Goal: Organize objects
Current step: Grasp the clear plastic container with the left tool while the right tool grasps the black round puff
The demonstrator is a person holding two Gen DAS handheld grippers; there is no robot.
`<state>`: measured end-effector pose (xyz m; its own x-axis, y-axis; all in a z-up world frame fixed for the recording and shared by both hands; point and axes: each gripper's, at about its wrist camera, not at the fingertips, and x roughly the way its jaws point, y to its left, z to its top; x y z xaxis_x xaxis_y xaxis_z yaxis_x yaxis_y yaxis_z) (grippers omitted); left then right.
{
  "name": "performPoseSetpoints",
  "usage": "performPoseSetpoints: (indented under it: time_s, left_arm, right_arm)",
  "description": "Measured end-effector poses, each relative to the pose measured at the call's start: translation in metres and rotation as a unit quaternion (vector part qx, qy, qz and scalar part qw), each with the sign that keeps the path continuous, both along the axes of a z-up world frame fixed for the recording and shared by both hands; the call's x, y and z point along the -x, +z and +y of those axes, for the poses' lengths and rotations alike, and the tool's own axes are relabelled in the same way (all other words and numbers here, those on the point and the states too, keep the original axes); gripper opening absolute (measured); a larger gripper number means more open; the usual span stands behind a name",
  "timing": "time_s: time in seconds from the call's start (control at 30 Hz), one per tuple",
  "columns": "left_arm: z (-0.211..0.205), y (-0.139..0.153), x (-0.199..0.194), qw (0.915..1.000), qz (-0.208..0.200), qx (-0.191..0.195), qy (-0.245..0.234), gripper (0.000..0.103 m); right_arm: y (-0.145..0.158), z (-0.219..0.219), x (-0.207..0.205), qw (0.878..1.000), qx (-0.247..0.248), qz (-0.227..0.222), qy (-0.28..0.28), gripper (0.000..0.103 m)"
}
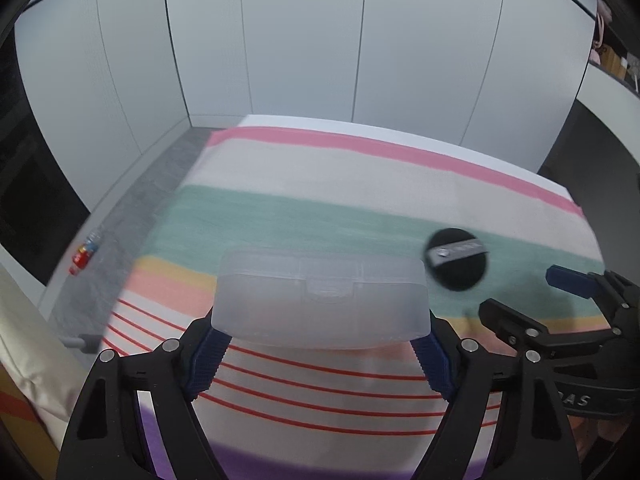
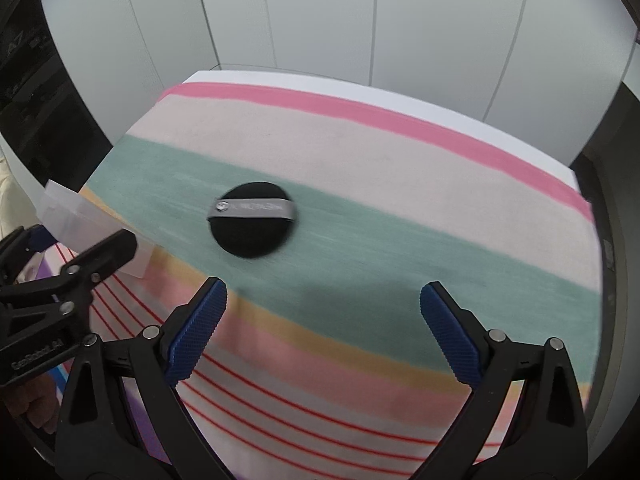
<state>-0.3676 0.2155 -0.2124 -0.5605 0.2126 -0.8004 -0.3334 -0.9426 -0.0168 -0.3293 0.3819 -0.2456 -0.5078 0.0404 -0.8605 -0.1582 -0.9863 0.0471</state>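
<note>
My left gripper [image 1: 320, 344] is shut on a clear plastic box [image 1: 320, 296] with a closed lid and holds it above the striped cloth [image 1: 360, 184]. The box also shows at the left edge of the right wrist view [image 2: 80, 220]. A round black powder puff [image 2: 253, 220] with a grey ribbon lies on the green stripe; it shows in the left wrist view [image 1: 458, 258] to the right of the box. My right gripper [image 2: 323, 320] is open and empty, a short way in front of the puff. It appears in the left wrist view [image 1: 532, 300] at the right.
The striped cloth covers a table that ends at white wall panels [image 1: 304, 40]. A small red and blue object [image 1: 82, 258] lies on the grey floor at the left. A cream fabric surface [image 1: 28, 344] is at the lower left.
</note>
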Motion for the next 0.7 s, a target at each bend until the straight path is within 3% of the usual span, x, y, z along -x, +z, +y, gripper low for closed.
performPoseSetpoints:
  time_s: [0.23, 0.33, 0.43, 0.47, 0.7]
  left_arm:
    - [-0.013, 0.002, 0.009, 0.9999, 0.003, -0.001, 0.012, 0.082]
    - [-0.016, 0.001, 0.010, 0.9999, 0.001, -0.005, 0.013, 0.082]
    - [-0.016, 0.003, 0.009, 0.9999, 0.001, -0.005, 0.013, 0.082]
    - [-0.016, 0.004, 0.009, 0.9999, 0.003, -0.006, 0.013, 0.082]
    - [-0.017, 0.019, -0.005, 0.9999, 0.004, -0.009, 0.012, 0.082]
  right_arm:
    - [-0.012, -0.027, 0.035, 0.999, -0.029, 0.010, 0.018, 0.095]
    - [-0.009, -0.031, 0.042, 0.999, -0.030, 0.017, 0.020, 0.085]
    - [-0.007, -0.035, 0.044, 0.999, -0.031, 0.020, 0.029, 0.069]
    - [-0.006, -0.036, 0.043, 0.999, -0.032, 0.019, 0.031, 0.059]
    - [0.006, -0.037, 0.033, 0.999, -0.030, 0.019, 0.027, 0.054]
